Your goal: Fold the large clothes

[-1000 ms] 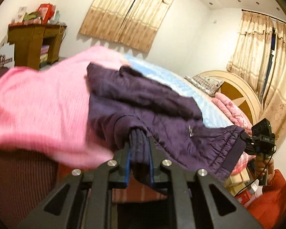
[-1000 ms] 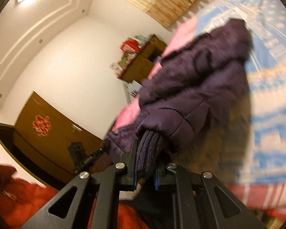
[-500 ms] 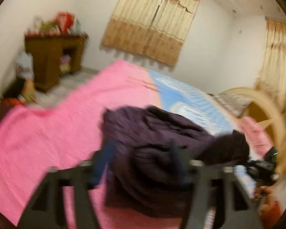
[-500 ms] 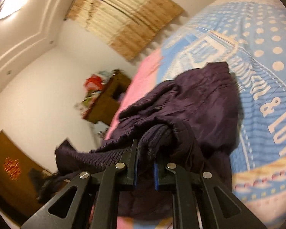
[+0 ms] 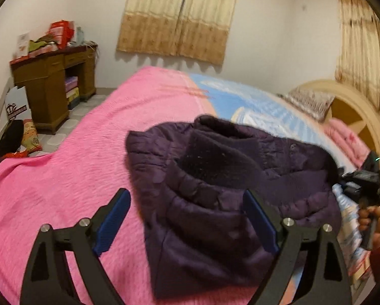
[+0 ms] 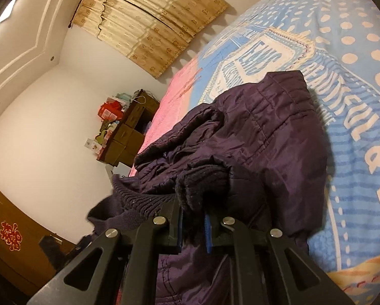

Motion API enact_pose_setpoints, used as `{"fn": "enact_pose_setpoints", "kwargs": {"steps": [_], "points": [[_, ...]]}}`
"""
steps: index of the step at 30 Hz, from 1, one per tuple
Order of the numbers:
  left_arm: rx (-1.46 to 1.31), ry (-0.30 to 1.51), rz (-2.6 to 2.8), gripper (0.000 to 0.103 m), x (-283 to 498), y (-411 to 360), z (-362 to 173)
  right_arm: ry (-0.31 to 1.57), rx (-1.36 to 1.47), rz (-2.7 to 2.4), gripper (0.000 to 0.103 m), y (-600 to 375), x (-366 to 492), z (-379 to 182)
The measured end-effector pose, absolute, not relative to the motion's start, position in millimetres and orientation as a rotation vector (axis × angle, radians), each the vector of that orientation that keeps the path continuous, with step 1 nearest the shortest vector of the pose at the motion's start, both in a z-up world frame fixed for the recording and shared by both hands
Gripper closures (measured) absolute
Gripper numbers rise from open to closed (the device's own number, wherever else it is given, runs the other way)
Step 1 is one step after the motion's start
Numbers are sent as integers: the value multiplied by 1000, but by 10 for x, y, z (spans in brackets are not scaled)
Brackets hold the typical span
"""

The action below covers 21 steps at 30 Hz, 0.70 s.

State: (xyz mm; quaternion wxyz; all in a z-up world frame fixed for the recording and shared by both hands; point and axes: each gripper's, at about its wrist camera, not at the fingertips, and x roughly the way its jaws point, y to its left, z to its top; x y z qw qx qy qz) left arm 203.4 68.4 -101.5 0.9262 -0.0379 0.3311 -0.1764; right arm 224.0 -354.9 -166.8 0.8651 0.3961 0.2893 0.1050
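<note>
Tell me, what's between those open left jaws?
In the left wrist view, the purple jacket lying on the bed shows between them, not gripped.

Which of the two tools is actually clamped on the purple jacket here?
The right tool: its blue pads are pinched on the jacket's knit cuff. The left tool is spread wide open, holding nothing, with the jacket lying on the bed beyond it.

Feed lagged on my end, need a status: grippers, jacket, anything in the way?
Left gripper open, above the purple jacket. Right gripper shut on the jacket's knit cuff. Jacket bunched on the bed. Nothing in the way.
</note>
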Motion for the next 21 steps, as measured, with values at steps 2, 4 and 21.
{"fn": "enact_pose_setpoints", "kwargs": {"steps": [2,4,21], "points": [[-102,717,-345,11,2179,631,-1093,614,891,267,77,-3607,2215,-1657],[-150,765,-330,11,2295,634,-1185,561,943,316,45,-3691,2108,-1585],[-154,740,-408,29,2358,595,-1181,584,277,242,20,-3471,2224,-1358]]}}
